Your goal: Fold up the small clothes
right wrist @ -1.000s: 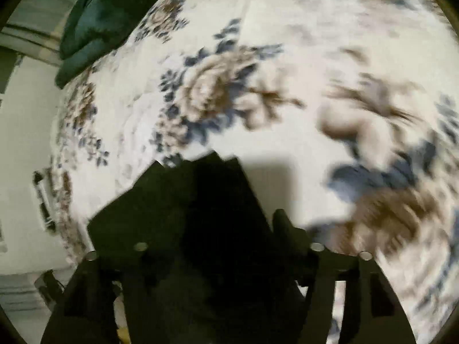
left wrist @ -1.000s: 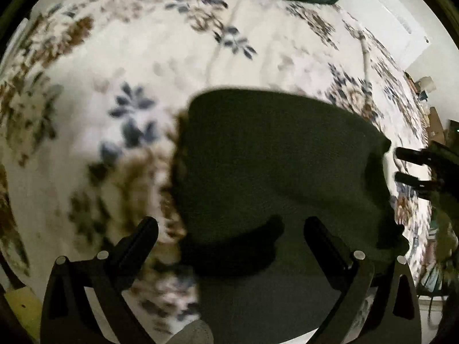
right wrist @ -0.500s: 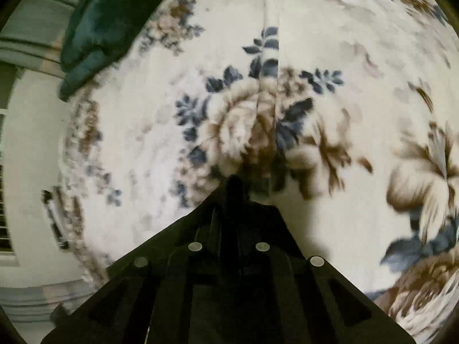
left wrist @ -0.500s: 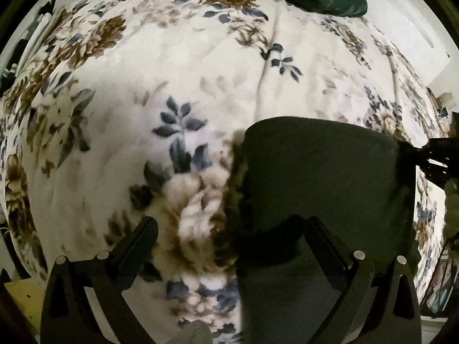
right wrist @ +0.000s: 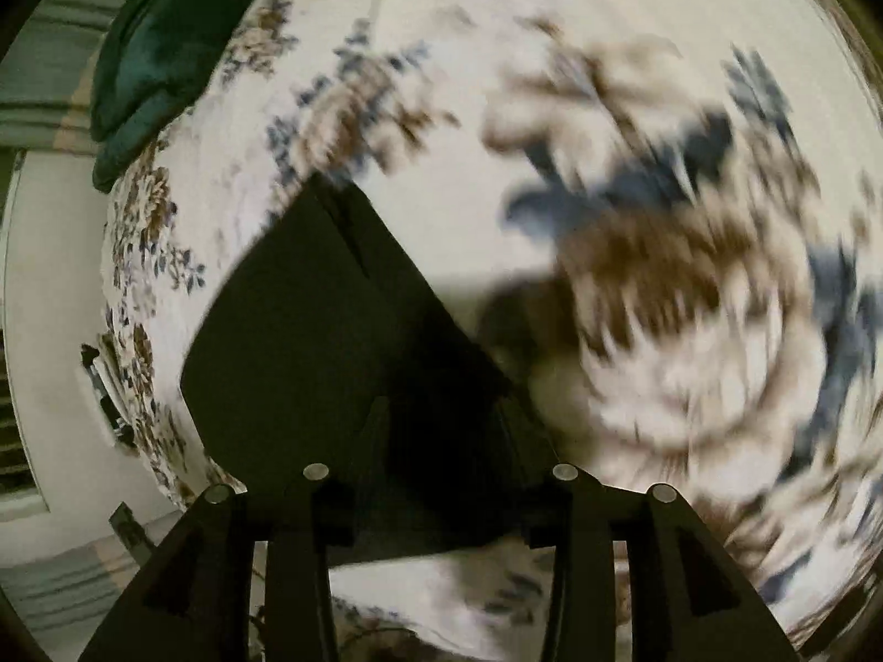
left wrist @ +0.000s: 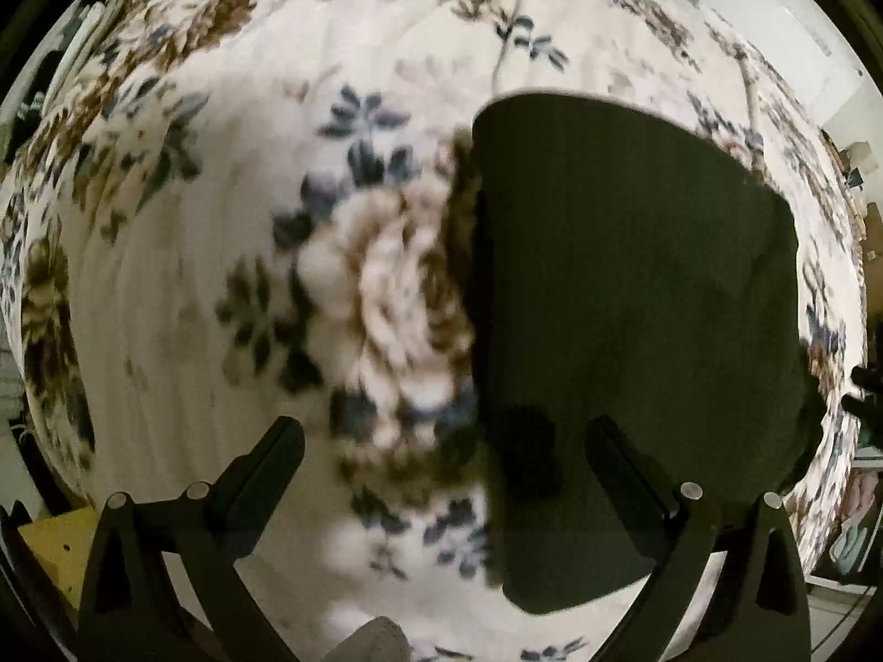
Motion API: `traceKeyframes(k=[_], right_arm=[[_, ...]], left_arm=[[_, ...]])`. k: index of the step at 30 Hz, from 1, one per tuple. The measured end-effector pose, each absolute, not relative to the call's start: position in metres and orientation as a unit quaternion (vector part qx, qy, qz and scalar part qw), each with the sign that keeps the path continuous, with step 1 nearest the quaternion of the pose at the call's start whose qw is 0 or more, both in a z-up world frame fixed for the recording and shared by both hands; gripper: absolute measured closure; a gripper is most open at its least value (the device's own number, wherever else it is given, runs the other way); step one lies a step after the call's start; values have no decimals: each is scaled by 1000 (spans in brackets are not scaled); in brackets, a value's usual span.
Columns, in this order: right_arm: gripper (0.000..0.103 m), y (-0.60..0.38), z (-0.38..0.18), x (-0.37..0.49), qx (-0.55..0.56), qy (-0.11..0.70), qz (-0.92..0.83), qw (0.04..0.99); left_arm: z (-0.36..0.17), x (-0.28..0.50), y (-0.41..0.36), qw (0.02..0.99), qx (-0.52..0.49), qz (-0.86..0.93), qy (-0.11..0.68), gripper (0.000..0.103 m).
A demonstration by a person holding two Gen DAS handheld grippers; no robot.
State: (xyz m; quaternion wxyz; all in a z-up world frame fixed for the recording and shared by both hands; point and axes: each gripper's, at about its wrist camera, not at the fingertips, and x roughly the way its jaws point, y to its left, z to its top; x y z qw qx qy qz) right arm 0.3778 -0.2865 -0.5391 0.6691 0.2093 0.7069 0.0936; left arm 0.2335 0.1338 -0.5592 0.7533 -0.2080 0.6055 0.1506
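Left claw (left wrist: 441, 447) spread wide, holding nothing, hovering over floral bedspread (left wrist: 221, 276); dark folded garment (left wrist: 634, 303) lying flat on bedspread, right of centre, under the right-hand finger (left wrist: 623, 463). Right claw (right wrist: 436, 441) partly open over the garment (right wrist: 331, 342); grip on cloth impossible to tell, fingers dark against dark fabric and frame blurred. Dark green pillow (right wrist: 149, 49) at far edge of bed.

Left gripper (left wrist: 444, 444): matte black plastic fingers, broad and flat-faced, on angular black brackets with triangular cut-outs; round silver screw heads at four and eight o'clock; right gripper (right wrist: 439, 430): same black build, four silver screws across its brackets.
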Motion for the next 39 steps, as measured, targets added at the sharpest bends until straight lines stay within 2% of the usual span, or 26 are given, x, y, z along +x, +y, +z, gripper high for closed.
traceKeyframes(k=[4,5,7,15,23,24,25,26,27,28,29,32,39], right_arm=[[62,-286,-574,363,235,710,80,659],[70,-283,-578,361,234,704,79,666],[99,-283,-575,355,225,683,62,692],[101,-305,-528,317,221,646,20,730],[100,-316,-573,319,229,697,3,679],[96,-319,-572,321,236,699,10,675],[87,-321,-569,323,239,698,14,674],[72,-325,-566,325,244,695,20,676],[63,-330,-559,331,250,689,33,679],[49,-330,-555,336,255,684,47,682],[44,-330,-553,342,257,681,66,683],[35,-314,-563,378,252,691,168,657],[34,-267,-636,449,240,736,287,564]], left_arm=[[-566,228,122,746,-207,151,615,0],[-566,228,119,746,-205,151,616,0],[-564,228,115,748,-199,150,615,0],[-557,226,105,756,-194,149,608,0],[-556,223,113,758,-206,151,600,0],[-555,223,114,759,-207,149,599,0],[-555,223,116,761,-210,145,597,0],[-556,223,119,764,-213,139,593,0],[-556,224,122,766,-214,138,591,0],[-557,228,126,767,-218,135,587,0],[-557,232,132,771,-231,128,580,0],[-566,248,146,775,-278,89,560,0],[-603,269,150,764,-341,9,547,0]])
